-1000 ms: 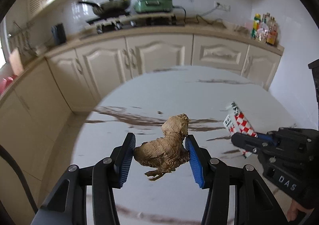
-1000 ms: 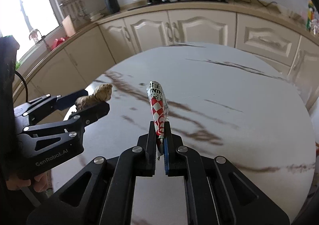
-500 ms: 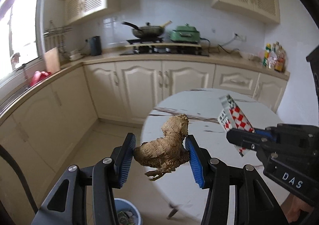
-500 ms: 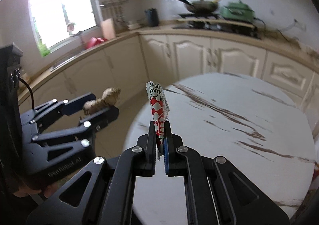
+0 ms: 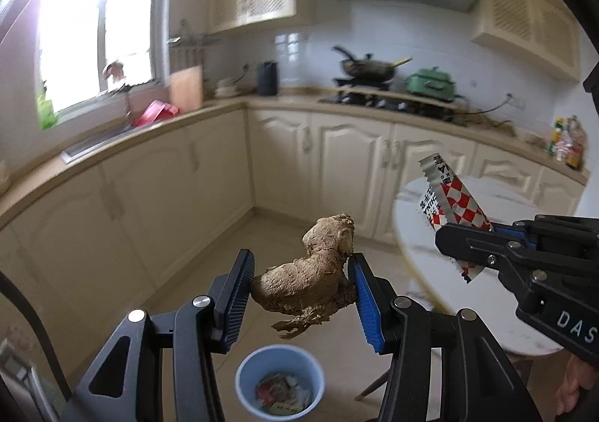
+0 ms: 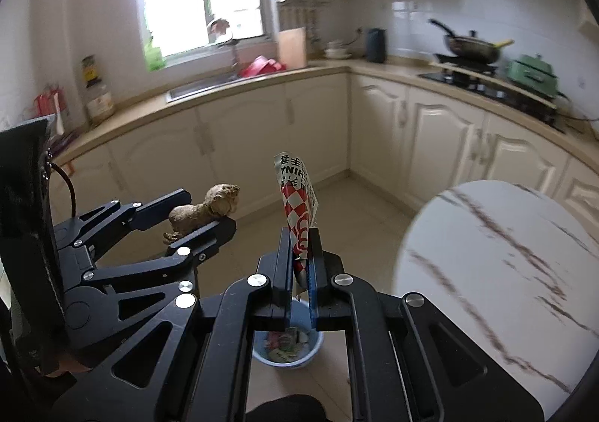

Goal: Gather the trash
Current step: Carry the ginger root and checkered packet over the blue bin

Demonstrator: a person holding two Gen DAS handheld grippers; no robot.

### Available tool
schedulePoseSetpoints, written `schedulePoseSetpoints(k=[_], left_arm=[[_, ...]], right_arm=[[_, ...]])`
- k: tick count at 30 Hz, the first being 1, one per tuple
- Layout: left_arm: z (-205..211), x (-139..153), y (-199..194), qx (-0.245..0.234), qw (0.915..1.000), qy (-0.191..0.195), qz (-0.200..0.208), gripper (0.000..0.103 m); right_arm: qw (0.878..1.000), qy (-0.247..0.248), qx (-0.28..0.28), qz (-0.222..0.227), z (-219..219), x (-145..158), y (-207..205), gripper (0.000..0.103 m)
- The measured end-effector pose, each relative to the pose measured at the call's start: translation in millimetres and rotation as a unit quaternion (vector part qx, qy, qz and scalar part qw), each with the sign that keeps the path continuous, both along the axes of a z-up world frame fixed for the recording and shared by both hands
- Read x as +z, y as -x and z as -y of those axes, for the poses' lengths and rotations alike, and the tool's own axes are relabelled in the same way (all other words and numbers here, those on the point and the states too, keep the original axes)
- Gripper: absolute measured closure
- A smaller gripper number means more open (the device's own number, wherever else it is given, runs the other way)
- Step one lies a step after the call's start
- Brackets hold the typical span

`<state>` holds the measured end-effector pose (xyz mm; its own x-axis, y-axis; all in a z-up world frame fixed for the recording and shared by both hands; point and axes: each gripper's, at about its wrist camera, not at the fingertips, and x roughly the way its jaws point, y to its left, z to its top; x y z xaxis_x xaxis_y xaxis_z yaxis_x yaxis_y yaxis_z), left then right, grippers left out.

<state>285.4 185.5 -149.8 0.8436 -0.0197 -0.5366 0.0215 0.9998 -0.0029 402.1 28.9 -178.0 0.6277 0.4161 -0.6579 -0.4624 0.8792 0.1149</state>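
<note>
My left gripper (image 5: 299, 289) is shut on a brown ginger root (image 5: 307, 278) and holds it in the air above a blue trash bin (image 5: 280, 380) on the floor. My right gripper (image 6: 299, 257) is shut on a red-and-white checkered wrapper (image 6: 297, 205) that stands up from the jaws. The bin (image 6: 288, 347) shows just below the right gripper, partly hidden by it, with trash inside. The left gripper with the ginger (image 6: 204, 212) shows at the left of the right wrist view. The right gripper with the wrapper (image 5: 455, 205) shows at the right of the left wrist view.
A round white marble table (image 6: 498, 272) stands to the right, beside the bin. Cream kitchen cabinets (image 5: 337, 160) run along the far walls with a sink, stove and pans on the counter. Tiled floor (image 5: 262, 234) lies around the bin.
Both grippers have swung left and away from the table with their loads. The view went from the tabletop to the floor, and the blue bin now lies below them.
</note>
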Motion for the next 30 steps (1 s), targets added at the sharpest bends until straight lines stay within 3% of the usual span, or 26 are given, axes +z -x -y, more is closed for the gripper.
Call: schedulePoseSetpoints(k=[6,13,19,26,28,30], left_arm=[[-46,-52,11,0.059,0.9957,0.002,-0.072,0.055],[-82,-143,6,0.096,0.9762,0.01,-0.194,0.055],[-99,-230,10,0.094,0.9472,0.039,-0.304,0.055],[-109,-318,29,0.086,0.9027,0.076,-0.415,0.055],[-108,-335,32,0.09,0.8938,0.075,-0.433,0.055],[-107,-345,38,0.091,0.8902,0.066,-0.441,0.054]], right_arm=[[0.997,0.004,0.047,-0.056,-59,-60,-23,0.096],[0.986,0.027,0.068,-0.152,-98,-167,-62,0.096],[0.967,0.031,0.062,-0.244,-109,-260,-96,0.096],[0.935,0.037,0.049,-0.349,-107,-358,-118,0.095],[0.927,0.042,0.047,-0.369,-105,-378,-121,0.095],[0.922,0.042,0.046,-0.383,-104,-395,-123,0.094]])
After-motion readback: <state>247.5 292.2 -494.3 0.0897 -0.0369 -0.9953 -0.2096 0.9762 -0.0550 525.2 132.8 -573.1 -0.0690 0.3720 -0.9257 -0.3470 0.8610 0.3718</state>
